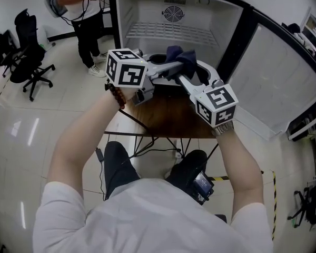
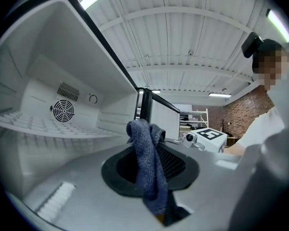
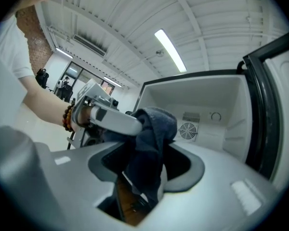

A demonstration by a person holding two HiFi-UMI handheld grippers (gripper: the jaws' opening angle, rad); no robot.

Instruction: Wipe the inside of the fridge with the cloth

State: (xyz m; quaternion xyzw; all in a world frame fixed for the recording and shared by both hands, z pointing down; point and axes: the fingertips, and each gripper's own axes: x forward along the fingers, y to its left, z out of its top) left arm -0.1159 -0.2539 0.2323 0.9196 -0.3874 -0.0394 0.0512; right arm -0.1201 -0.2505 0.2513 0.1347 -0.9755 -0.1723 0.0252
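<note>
- Left gripper (image 2: 151,174): my jaws are pinched on the cloth (image 2: 148,153), which hangs just outside the open fridge (image 1: 142,9), not yet inside it.
- Right gripper (image 3: 147,167): my jaws are spread with the cloth between them; no pad appears to press on it.
- Good practice: I should take a full fold in the right jaws before the left lets go.
- A broad wad should be left past the tips, so that fabric rather than jaw meets the wire shelf (image 1: 168,33).

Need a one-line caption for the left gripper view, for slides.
Left claw clamps a blue-grey cloth before the open fridge, rear fan and shelf visible.
</note>
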